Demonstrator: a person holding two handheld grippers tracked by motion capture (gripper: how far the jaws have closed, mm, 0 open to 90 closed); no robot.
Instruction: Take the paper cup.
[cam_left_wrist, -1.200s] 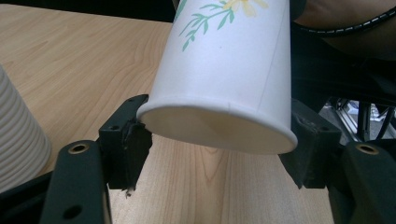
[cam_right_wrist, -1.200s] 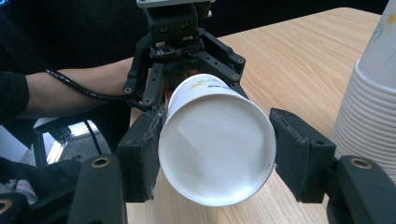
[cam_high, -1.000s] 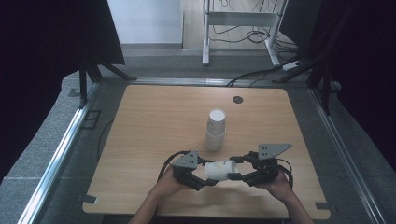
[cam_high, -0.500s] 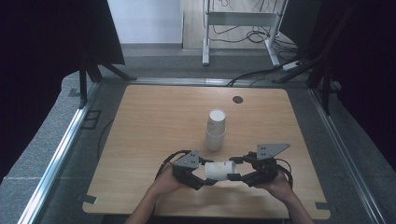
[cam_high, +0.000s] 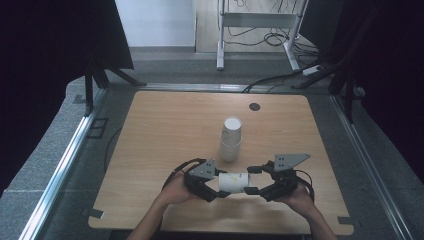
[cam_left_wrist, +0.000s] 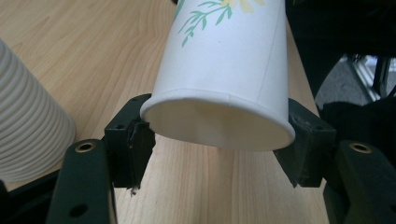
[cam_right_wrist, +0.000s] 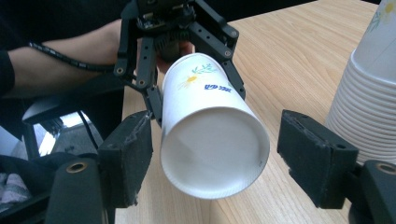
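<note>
Above the table (cam_high: 150, 150), near its front edge, a paper cup (cam_high: 234, 182) is lying sideways between both grippers. The left gripper (cam_high: 212, 186) is clamping its open rim; the right gripper (cam_high: 252, 180), jaws just opening, is standing released around its base, pads (cam_right_wrist: 128, 156) apart from it.
</note>
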